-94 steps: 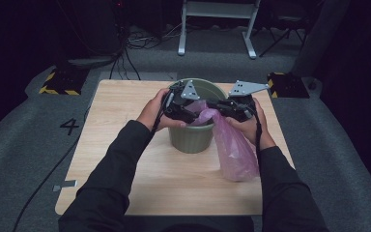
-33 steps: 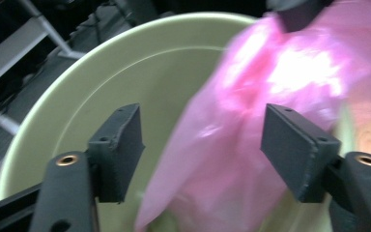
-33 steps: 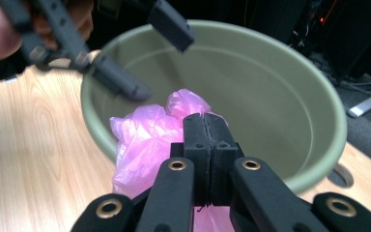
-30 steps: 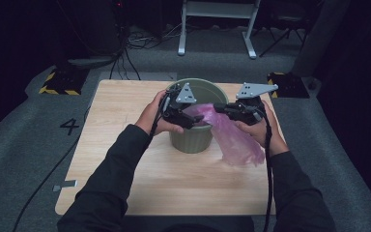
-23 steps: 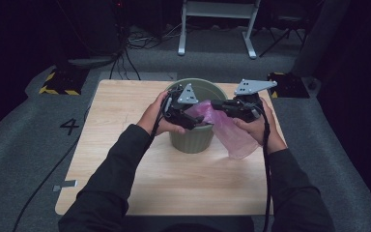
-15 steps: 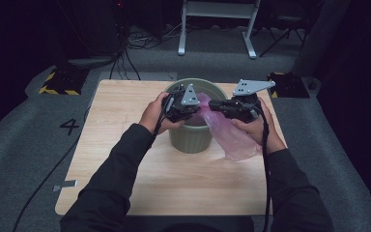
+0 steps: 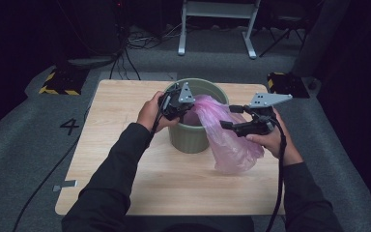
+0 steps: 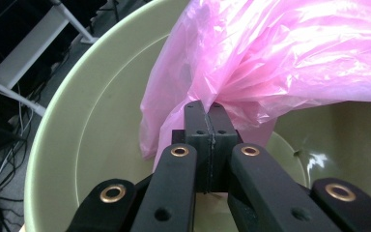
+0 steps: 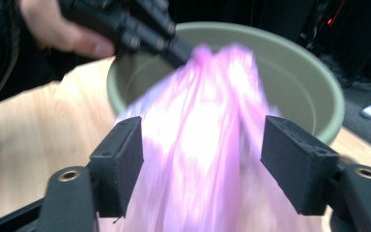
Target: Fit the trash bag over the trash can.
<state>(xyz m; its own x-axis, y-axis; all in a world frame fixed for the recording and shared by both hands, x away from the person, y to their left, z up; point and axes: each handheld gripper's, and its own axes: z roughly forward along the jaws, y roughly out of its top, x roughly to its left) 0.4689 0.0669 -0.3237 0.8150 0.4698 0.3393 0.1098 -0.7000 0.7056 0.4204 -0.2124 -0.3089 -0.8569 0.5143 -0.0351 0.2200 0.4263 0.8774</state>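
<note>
A pale green bin stands upright in the middle of the wooden table. A pink plastic bag hangs from the bin's rim down its right side onto the table. My left gripper is shut on the pink bag's top edge just over the bin's mouth. My right gripper is open to the right of the bin; in the right gripper view the pink bag lies between its spread pads without being pinched. There the left gripper holds the bag's far end above the bin.
Grey carpet surrounds the table, with a number 4 marked at the left. A white frame and cables lie beyond the far edge. Yellow-black blocks sit near the table's back corners. Bare wood lies in front of the bin.
My right gripper has let go of the bag and drawn back to the right. The bag now hangs lower and more loosely beside the bin. The left gripper has kept its hold.
</note>
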